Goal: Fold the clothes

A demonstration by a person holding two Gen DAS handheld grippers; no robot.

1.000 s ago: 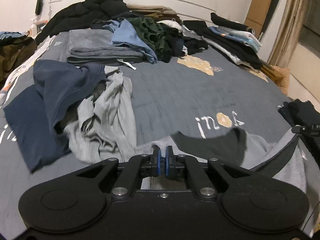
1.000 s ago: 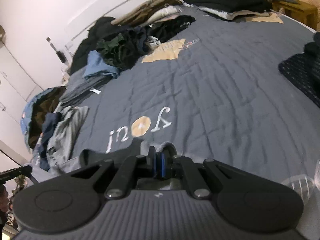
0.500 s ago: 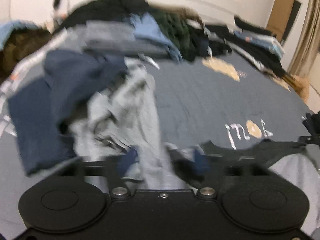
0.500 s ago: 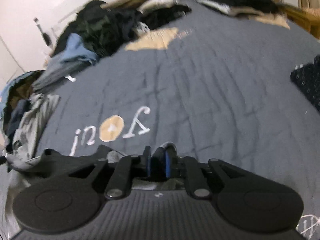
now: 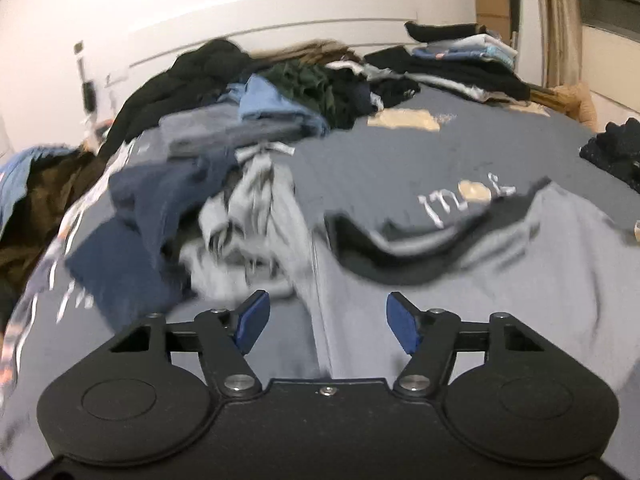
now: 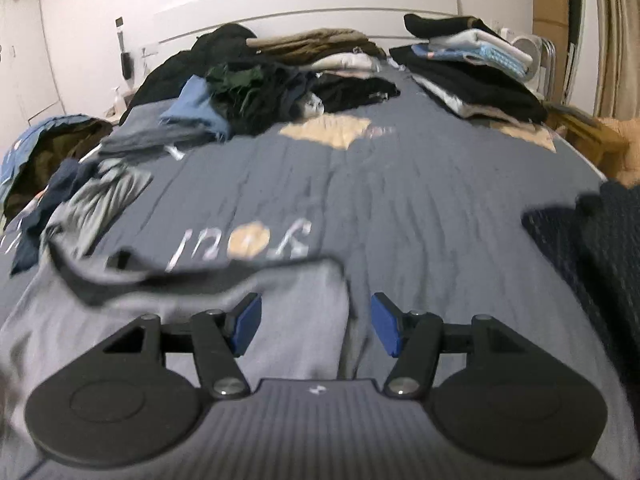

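1. Your left gripper (image 5: 327,322) hangs over the grey shirt's (image 5: 500,280) left edge; its jaws are closing, still wide apart, and the blue pads (image 5: 253,318) press on nothing.
2. Your right gripper (image 6: 315,323) hangs over the same shirt's (image 6: 160,332) right edge; its jaws are opening, with cloth below the gap but not gripped.
3. The shirt lies spread on the bed (image 6: 420,208), dark collar (image 6: 160,276) toward the headboard, just short of the printed lettering (image 6: 244,240).
4. A crumpled grey and navy heap (image 5: 180,224) sits left of it; 2 folded stacks (image 6: 468,80) lie far back.
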